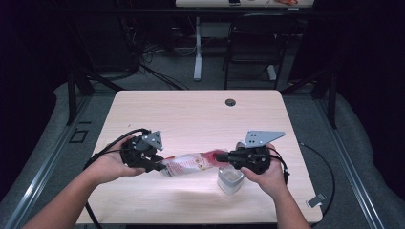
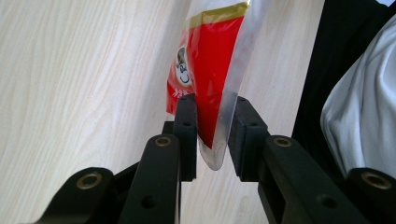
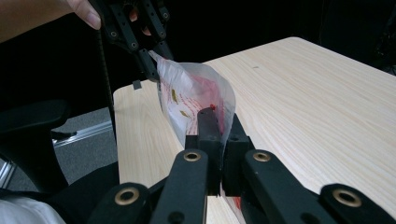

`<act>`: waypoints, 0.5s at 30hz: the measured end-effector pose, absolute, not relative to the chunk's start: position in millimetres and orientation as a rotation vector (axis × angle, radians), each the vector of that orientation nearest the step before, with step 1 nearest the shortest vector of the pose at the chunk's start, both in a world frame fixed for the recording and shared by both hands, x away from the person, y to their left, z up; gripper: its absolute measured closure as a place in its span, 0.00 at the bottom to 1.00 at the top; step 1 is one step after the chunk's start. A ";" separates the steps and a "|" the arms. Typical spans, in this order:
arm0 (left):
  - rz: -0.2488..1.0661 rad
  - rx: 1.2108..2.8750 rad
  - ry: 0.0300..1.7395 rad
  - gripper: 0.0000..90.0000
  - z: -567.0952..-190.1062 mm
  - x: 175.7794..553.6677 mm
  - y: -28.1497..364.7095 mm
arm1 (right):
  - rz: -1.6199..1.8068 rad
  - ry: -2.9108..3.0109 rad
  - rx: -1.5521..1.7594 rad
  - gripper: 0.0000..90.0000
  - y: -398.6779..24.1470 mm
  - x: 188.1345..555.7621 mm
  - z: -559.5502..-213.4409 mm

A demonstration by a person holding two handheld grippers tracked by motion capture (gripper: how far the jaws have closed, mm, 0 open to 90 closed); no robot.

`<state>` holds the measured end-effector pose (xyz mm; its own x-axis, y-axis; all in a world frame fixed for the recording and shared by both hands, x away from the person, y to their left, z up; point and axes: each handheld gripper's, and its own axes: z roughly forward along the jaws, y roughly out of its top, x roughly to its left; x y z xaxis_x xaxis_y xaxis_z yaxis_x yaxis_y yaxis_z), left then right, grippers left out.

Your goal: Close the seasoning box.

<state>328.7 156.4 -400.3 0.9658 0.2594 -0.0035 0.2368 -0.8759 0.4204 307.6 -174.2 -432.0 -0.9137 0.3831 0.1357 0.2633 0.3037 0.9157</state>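
Observation:
A red and clear plastic bag (image 1: 191,163) hangs stretched between my two grippers, just above the front of the wooden table (image 1: 191,114). My left gripper (image 1: 160,166) is shut on its left end; in the left gripper view the bag (image 2: 210,70) fills the gap between the jaws of that gripper (image 2: 214,105). My right gripper (image 1: 220,156) is shut on the bag's right end. In the right gripper view the jaws of the right gripper (image 3: 218,116) pinch the bag (image 3: 196,93), and the left gripper (image 3: 152,60) holds its far corner.
A clear plastic container (image 1: 230,180) stands on the table under my right hand. A cable hole (image 1: 230,102) sits near the table's far edge. A black chair (image 1: 258,38) and desk legs stand beyond the table. A chair armrest (image 3: 32,121) lies beside the table's near edge.

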 end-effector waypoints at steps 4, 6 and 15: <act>0.074 2.700 0.350 0.83 -398.2 329.8 155.7 | 1.687 2.446 0.613 1.00 -174.2 307.6 -433.6; 0.073 2.706 0.346 0.84 -397.6 330.4 155.4 | 1.681 2.448 0.615 1.00 -174.4 307.8 -434.2; 0.086 2.721 0.338 0.84 -392.5 331.2 153.0 | 1.679 2.442 0.626 0.99 -175.9 308.4 -437.1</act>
<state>331.2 153.0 -392.5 0.9690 0.2468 0.0120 0.2225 -0.8925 0.3925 308.4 -175.9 -437.1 -0.9085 0.3943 0.1383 0.2704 0.3021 0.9141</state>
